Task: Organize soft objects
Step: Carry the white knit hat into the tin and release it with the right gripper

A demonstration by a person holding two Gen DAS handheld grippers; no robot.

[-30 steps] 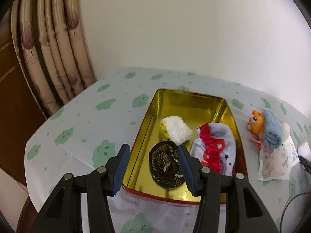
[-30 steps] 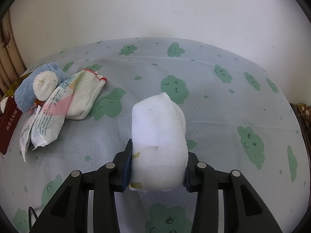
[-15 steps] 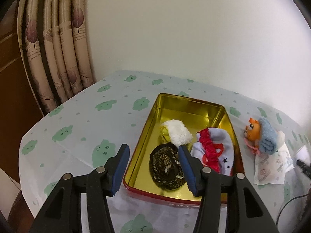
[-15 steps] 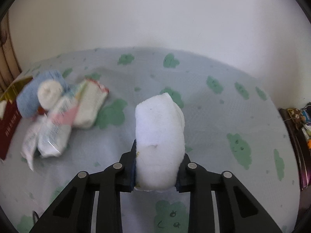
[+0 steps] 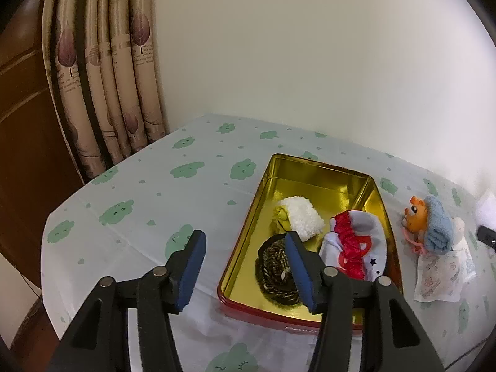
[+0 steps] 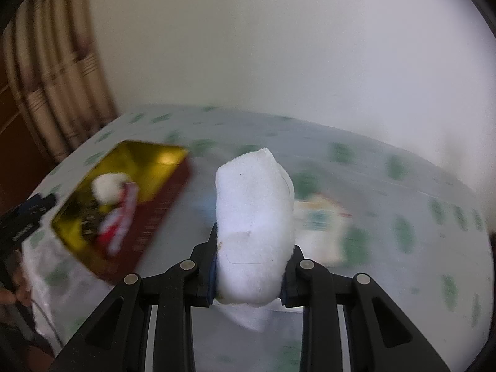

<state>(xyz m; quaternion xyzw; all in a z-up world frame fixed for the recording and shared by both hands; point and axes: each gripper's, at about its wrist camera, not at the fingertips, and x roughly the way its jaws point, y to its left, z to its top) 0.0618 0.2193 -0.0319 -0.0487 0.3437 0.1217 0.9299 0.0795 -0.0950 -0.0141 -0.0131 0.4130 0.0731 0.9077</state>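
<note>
With three soft pieces already in my gold tin [image 5: 313,176] and at least three more to go, my right gripper [image 6: 248,274] is pinched hard on a white foam-like pad [image 6: 252,226], which stands up between the jaws, clear of the cloud-print tablecloth [image 5: 155,198].

Done so far, by my reading: a white fluffy roll [image 5: 302,218] lies mid-tin, a dark woven piece [image 5: 274,271] sits by the tin's near edge, and a red-and-white cloth [image 5: 356,248] rests against its right wall. The far end of the tin is bare.

Left to do: the pad in my grip has to go in, and an orange-faced toy with a blue roll [image 5: 429,226] lies outside the tin's right wall, on top of a printed white packet [image 5: 443,274]. Whether the packet counts as soft goods I cannot say.

My left gripper [image 5: 245,269] hangs spread wide over the tin's near left corner with nothing between its blue pads [image 5: 190,266]; its jaws have just been opening further.

The left view is sharp and gives the tin's contents and the toy plainly; of my right gripper it shows only a dark tip at its right edge. The right view alone shows the pad and the grip, yet it is smeared with motion, the tin [image 6: 173,186] lying blurred at its left.
</note>
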